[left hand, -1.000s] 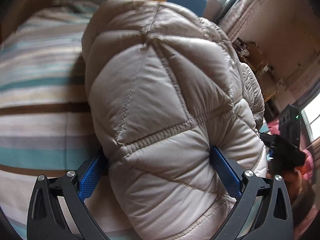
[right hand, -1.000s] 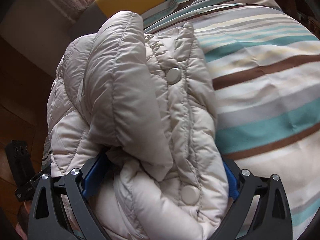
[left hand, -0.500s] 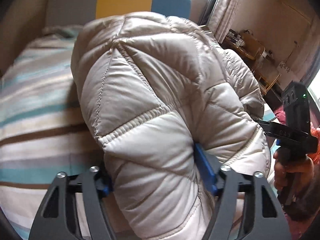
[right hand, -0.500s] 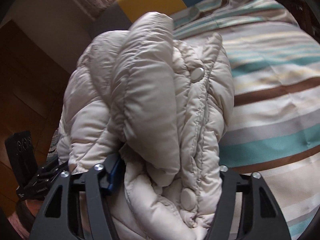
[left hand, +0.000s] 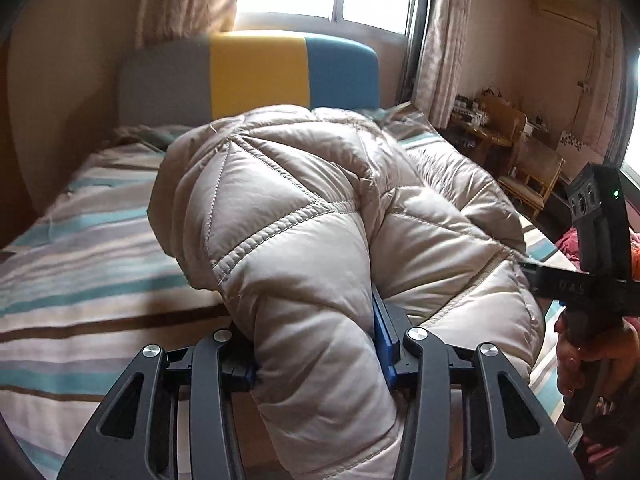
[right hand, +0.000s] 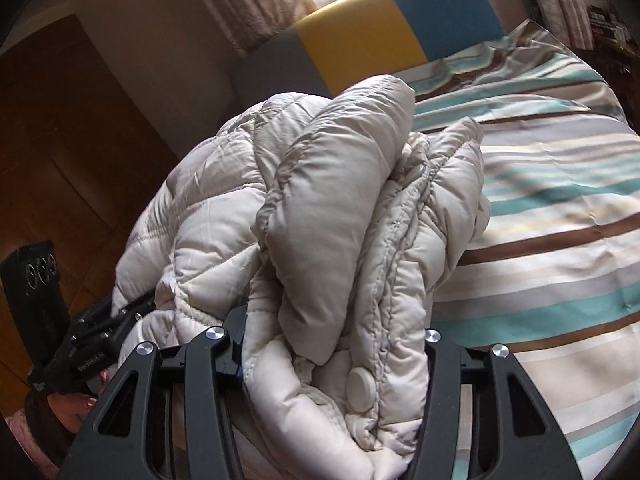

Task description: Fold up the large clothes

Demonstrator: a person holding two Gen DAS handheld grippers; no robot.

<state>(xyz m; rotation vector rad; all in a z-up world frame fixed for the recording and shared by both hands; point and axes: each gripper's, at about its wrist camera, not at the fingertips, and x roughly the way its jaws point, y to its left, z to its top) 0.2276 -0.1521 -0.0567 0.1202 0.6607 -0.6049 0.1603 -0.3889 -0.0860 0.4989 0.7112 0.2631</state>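
In the left wrist view, the left gripper [left hand: 320, 344] was clamped on a thick roll of the beige puffer jacket [left hand: 304, 216], its blue pads pressing into the quilting from both sides. The jacket bulged up from 6 o'clock to the centre, above the striped bedspread [left hand: 80, 280], which spread toward 9 o'clock. The grey, yellow and blue headboard [left hand: 256, 76] stood at 12 o'clock, and the right gripper [left hand: 592, 264], in a hand, showed at 3 o'clock. In the right wrist view, the right gripper [right hand: 332, 352] was closed on the bunched jacket [right hand: 320, 208] along its snap-button placket. The bedspread [right hand: 552, 240] lay toward 3 o'clock, the headboard [right hand: 380, 36] at 12, and the left gripper [right hand: 60, 320] at 8 o'clock.
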